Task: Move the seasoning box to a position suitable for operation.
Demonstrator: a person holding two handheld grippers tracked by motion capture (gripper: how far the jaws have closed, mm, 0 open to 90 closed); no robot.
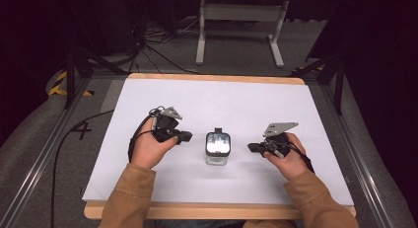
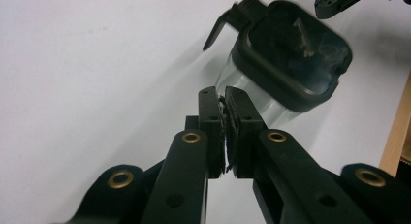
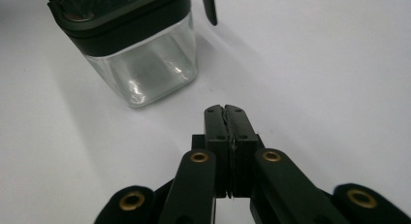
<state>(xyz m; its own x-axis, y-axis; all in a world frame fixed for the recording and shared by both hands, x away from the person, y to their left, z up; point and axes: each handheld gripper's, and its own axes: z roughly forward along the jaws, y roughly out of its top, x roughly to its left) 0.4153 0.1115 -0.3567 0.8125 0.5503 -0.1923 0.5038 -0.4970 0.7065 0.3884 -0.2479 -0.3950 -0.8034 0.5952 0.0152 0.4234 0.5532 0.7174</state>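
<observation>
A small square clear container [image 1: 217, 148] with a dark lid and a side latch stands upright on the white sheet, between my two grippers. My left gripper [image 1: 190, 135] sits just left of it, pointing at it. In the left gripper view its jaws [image 2: 224, 90] stand together with nothing between them, and the container's lid [image 2: 291, 54] lies just beyond the tips. My right gripper [image 1: 250, 147] is a little to the container's right. Its jaws [image 3: 224, 107] are shut and empty, with the container [image 3: 140, 64] a short way ahead to the left. The right gripper's tip [image 2: 339, 1] shows past the lid.
The white sheet [image 1: 207, 97] covers a wooden tabletop [image 1: 197, 210] whose edge shows at the front and back. Metal rails run along both sides. Black cables [image 1: 157, 53] and a white stand [image 1: 241, 25] are on the floor behind the table.
</observation>
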